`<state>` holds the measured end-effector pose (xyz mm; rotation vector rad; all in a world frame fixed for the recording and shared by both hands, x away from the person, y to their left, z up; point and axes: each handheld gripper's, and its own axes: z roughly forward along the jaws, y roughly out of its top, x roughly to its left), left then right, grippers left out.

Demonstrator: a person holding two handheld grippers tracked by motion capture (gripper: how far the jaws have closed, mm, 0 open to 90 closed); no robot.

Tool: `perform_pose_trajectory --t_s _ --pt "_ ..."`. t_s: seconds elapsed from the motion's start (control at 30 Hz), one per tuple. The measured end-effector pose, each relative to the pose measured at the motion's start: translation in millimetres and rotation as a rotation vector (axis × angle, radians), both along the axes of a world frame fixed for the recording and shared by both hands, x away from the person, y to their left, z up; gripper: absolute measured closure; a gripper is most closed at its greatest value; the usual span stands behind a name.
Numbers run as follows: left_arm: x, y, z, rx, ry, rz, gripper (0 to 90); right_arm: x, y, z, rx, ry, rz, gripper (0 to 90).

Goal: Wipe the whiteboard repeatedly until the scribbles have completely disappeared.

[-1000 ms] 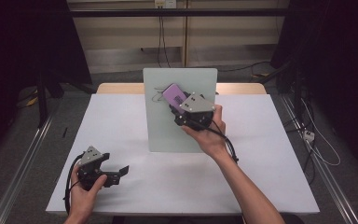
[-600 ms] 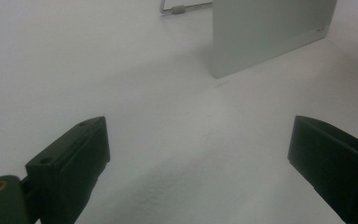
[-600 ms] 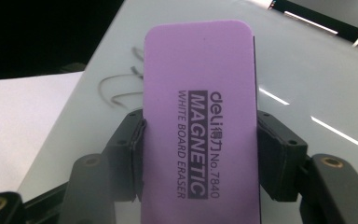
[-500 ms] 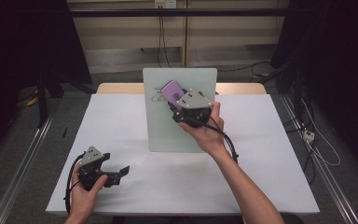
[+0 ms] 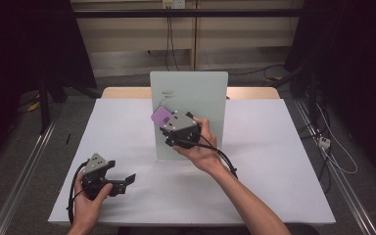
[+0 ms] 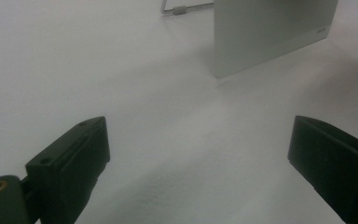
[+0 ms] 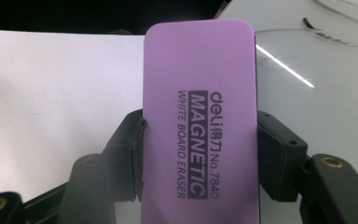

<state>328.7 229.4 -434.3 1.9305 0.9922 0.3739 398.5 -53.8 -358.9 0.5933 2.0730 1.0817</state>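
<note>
While held: purple eraser (image 7: pixel 198 116) sits clamped between the right gripper (image 5: pixel 172 126) jaws, one jaw pressed on each long side.
Eraser text: "deli", "MAGNETIC", "WHITE BOARD ERASER", "No.7840", readable in right gripper view.
Eraser place: high view puts it (image 5: pixel 162 115) at the left part of the whiteboard (image 5: pixel 200 93), around mid height; whether its face touches the board, cannot tell.
Whiteboard: pale, rounded corners, stands upright at bench centre, bottom edge on the bench; faint dark marks near its upper left (image 5: pixel 168 91). A dark stroke also shows on the board in right gripper view (image 7: pixel 307 22).
Right hand (image 5: pixel 203 149): wraps the gripper body from below right, forearm comes up from the bottom edge; black cable (image 5: pixel 225 161) loops beside the wrist.
Left gripper (image 5: pixel 127 180): near the front left of the bench, well apart from the board, jaws point right.
Left gripper state: jaws wide apart, nothing between them; left gripper view shows bare white surface (image 6: pixel 191 154) in the gap.
Left hand (image 5: pixel 89 203): grips the body from below, cable (image 5: pixel 73 188) curls on its left.
Left gripper view extras: lower corner of the whiteboard (image 6: pixel 265 32) far ahead, thin wire stand (image 6: pixel 179 8) behind it.
Bench (image 5: pixel 284 166): white sheet on top, wooden edge (image 5: pixel 125 92) shows at the far side.
Surround: dark room, grey floor (image 5: pixel 24 147), cables on the floor at right (image 5: pixel 330 147).
</note>
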Motion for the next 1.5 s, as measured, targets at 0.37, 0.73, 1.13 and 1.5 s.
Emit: perform_pose_trajectory --t_s 0.37,0.73,1.13,1.5 --pt "-0.2 -0.2 -0.1 -0.001 -0.001 -0.002 5.4 7.1 -28.1 29.7 0.065 -0.084 -0.072 41.4" --pt "0.2 -0.7 -0.4 0.004 -0.001 0.003 5.4 15.5 -41.9 55.2 0.065 -0.141 -0.125 41.4" --pt "-0.6 -0.2 0.5 -0.001 -0.005 -0.004 5.4 8.7 5.6 20.4 -0.002 -0.037 -0.019 41.4" --pt "-0.2 0.0 0.1 -0.001 -0.002 -0.005 5.4 6.9 14.2 15.8 -0.02 -0.027 -0.001 41.4"
